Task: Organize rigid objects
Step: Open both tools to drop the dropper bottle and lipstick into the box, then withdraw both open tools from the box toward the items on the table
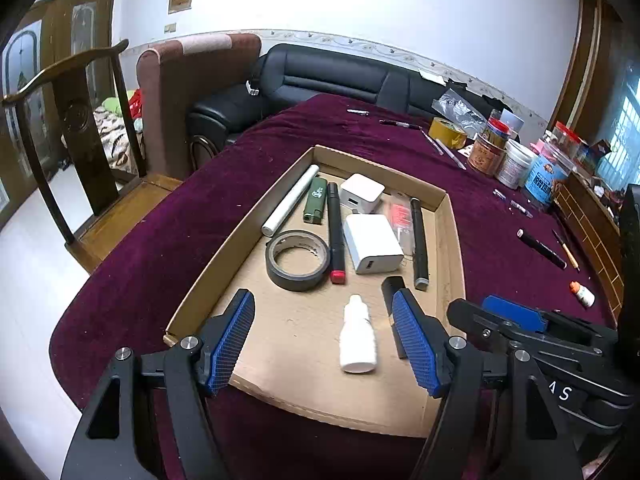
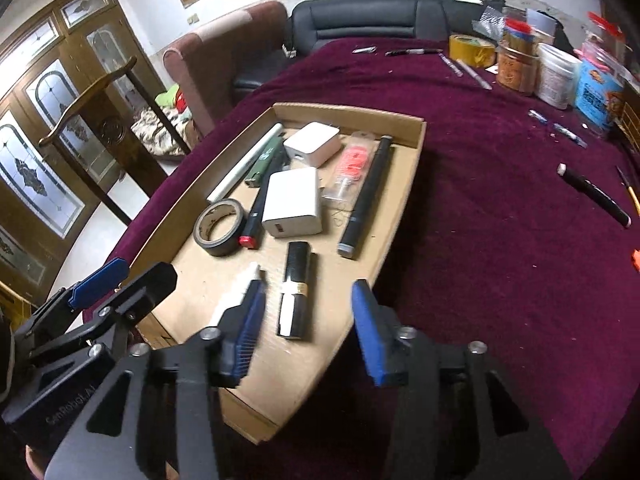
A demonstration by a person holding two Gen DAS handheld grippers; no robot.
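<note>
A shallow cardboard tray (image 1: 454, 240) (image 2: 404, 184) lies on the purple tablecloth. It holds a black tape roll (image 1: 298, 260) (image 2: 220, 227), two white chargers (image 1: 374, 242) (image 2: 294, 202), a red-tipped marker (image 1: 336, 232), a green lighter (image 1: 315, 205), a white tube (image 1: 290, 199) and a dark pen (image 1: 418, 240) (image 2: 366, 196). My left gripper (image 1: 324, 338) is open around a white dropper bottle (image 1: 357, 338) lying in the tray. My right gripper (image 2: 308, 320) is open over a black and white case (image 2: 296, 292) in the tray.
Loose pens (image 1: 540, 248) (image 2: 596, 196) and a small orange-capped bottle (image 1: 582, 293) lie on the cloth right of the tray. Jars and a yellow tape roll (image 1: 448, 132) stand at the far right. A wooden chair (image 1: 80, 140) and sofas stand beyond the table's left edge.
</note>
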